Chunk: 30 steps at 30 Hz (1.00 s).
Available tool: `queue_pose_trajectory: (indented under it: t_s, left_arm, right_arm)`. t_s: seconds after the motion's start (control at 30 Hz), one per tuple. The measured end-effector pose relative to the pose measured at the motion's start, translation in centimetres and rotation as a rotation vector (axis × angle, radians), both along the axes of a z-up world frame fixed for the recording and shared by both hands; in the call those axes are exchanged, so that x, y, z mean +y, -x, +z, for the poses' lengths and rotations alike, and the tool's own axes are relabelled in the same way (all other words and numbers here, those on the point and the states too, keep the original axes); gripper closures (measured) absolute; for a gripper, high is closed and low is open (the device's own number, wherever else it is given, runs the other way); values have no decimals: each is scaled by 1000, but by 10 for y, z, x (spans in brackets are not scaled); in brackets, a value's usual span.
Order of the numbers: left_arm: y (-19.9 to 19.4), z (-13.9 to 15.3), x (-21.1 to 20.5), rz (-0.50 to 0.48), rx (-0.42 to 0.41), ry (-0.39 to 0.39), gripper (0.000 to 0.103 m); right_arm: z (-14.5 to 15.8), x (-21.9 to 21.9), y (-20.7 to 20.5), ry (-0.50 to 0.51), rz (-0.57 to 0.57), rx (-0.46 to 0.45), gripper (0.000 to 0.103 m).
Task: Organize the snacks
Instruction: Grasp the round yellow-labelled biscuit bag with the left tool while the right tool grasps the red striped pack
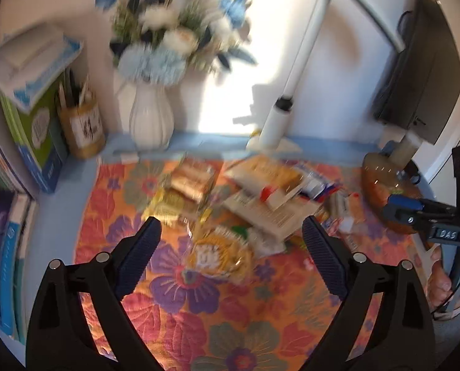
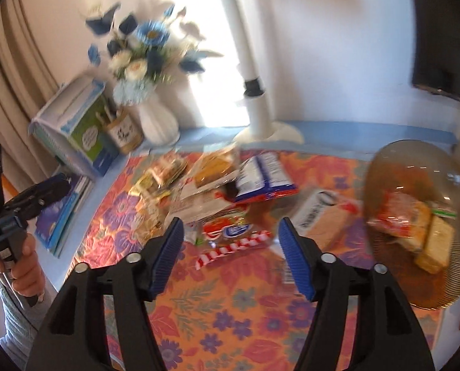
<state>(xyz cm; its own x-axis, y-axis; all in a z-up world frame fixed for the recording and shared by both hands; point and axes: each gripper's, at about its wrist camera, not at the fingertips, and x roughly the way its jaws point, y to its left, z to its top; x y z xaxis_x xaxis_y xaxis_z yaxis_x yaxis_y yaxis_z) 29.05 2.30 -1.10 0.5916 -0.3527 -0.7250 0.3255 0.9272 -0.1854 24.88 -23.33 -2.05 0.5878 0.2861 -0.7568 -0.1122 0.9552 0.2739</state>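
Observation:
A loose pile of snack packets [image 1: 245, 198] lies on the floral cloth; it also shows in the right wrist view [image 2: 217, 191]. My left gripper [image 1: 231, 238] is open and empty, above a yellow round packet [image 1: 220, 256]. My right gripper [image 2: 230, 238] is open and empty, above a red and white striped packet [image 2: 233, 241]. A blue and white bag [image 2: 264, 176] lies on top of the pile. An amber glass bowl [image 2: 393, 160] at the right holds a red packet [image 2: 400, 216] and pale wrapped bars [image 2: 437, 244]. The bowl shows in the left wrist view [image 1: 381, 182].
A white vase of blue flowers [image 1: 151, 117], a pencil jar [image 1: 81, 130], boxes and books [image 1: 38, 142] stand at the back left. A white lamp base [image 2: 260, 130] stands at the back. A monitor [image 1: 427, 71] stands at the right. Both views are motion-blurred.

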Motion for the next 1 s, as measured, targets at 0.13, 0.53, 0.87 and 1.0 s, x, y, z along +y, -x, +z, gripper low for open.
queue_pose_trajectory:
  t_s: [0.13, 0.53, 0.87, 1.0]
  left_arm:
    - [-12, -51, -12, -42, 97, -39, 3]
    - [-28, -112, -30, -57, 159, -183, 3]
    - [-20, -103, 24, -9, 222, -13, 3]
    - [-41, -106, 26, 13, 332, 181, 3]
  right_arm:
    - [-33, 14, -21, -4, 38, 67, 17]
    - [-100, 49, -70, 193, 84, 138, 9]
    - [-113, 65, -61, 309, 128, 110, 22]
    - [-109, 62, -52, 317, 138, 97, 26]
